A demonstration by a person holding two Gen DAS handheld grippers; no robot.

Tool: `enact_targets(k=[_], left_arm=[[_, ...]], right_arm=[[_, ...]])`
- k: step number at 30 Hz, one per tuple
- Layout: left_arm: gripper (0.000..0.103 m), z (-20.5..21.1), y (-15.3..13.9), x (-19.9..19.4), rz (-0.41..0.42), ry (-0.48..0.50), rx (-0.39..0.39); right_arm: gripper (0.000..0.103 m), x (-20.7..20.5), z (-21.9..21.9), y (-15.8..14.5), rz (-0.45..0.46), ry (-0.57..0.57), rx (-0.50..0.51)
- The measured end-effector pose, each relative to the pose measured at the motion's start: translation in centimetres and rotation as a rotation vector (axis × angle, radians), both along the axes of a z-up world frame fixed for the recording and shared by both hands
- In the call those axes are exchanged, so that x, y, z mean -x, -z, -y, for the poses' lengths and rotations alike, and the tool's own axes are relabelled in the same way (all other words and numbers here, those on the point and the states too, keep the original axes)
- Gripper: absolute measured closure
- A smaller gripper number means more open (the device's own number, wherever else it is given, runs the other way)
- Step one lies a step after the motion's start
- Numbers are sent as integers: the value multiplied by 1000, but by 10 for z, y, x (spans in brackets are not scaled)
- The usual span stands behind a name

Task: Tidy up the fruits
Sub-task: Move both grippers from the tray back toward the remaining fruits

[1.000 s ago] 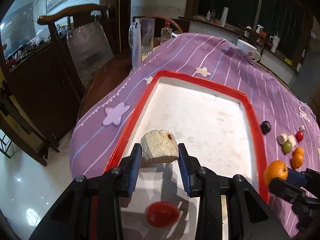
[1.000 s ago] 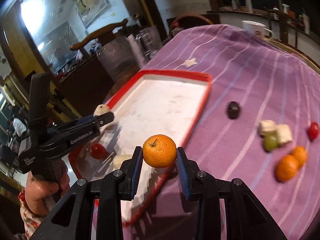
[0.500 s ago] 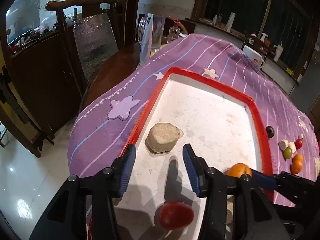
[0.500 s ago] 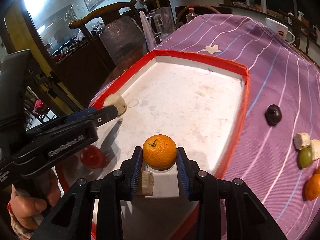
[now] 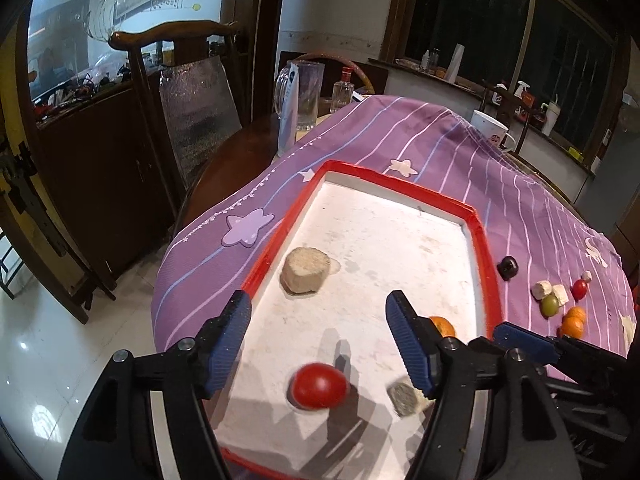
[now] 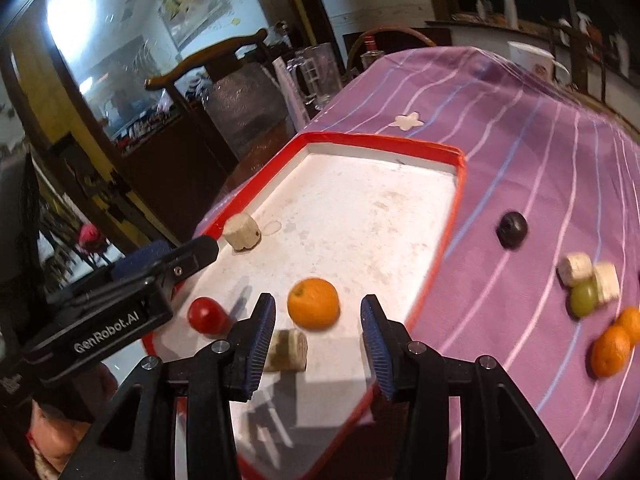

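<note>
A red-rimmed white tray (image 5: 482, 252) (image 6: 454, 216) lies on the purple cloth. On its floor rest a beige fruit chunk (image 5: 306, 271) (image 6: 241, 232), a red tomato (image 5: 319, 386) (image 6: 206, 315), a small pale piece (image 5: 406, 398) (image 6: 286, 350) and an orange (image 6: 313, 303) (image 5: 440, 326). My left gripper (image 5: 318, 340) hangs above the tray, jaws opening, nothing between them. The jaws of my right gripper (image 6: 318, 330) are opening too, and the orange sits just ahead of them, untouched. More fruit lies on the cloth to the right: a dark plum (image 6: 511, 229), a green grape (image 6: 583, 299), pale chunks (image 6: 576, 269) and oranges (image 6: 610, 351).
A glass mug (image 5: 304, 94), a bottle (image 5: 343, 90) and a white cup (image 5: 490, 130) stand at the table's far end. A wooden chair (image 5: 172, 40) and a dark cabinet (image 5: 92, 160) are to the left, beyond the table edge. A hand (image 6: 60, 440) holds the left gripper.
The left gripper let go of the beige chunk on the tray, opened and drew back upward. The right gripper carried the orange over the tray, set it down and opened.
</note>
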State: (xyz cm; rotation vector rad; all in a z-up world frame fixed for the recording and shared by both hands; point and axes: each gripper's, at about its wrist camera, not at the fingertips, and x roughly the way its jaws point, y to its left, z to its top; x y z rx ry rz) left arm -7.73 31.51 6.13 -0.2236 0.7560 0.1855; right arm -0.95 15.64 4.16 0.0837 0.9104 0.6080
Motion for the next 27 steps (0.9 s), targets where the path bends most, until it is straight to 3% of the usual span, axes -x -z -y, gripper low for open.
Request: enact_targets(k=[7,16,27], left_arm=[[32,32,-14,14,33,37,-43],[28,79,-23,26,44,111,-91],[23,150,-37,40,94,202,-279]], right_arm=[[49,12,50,-5,-60,81,-118],[47,30,115,-19,-29,201,-199],[46,49,195,-23,49,343,-151]])
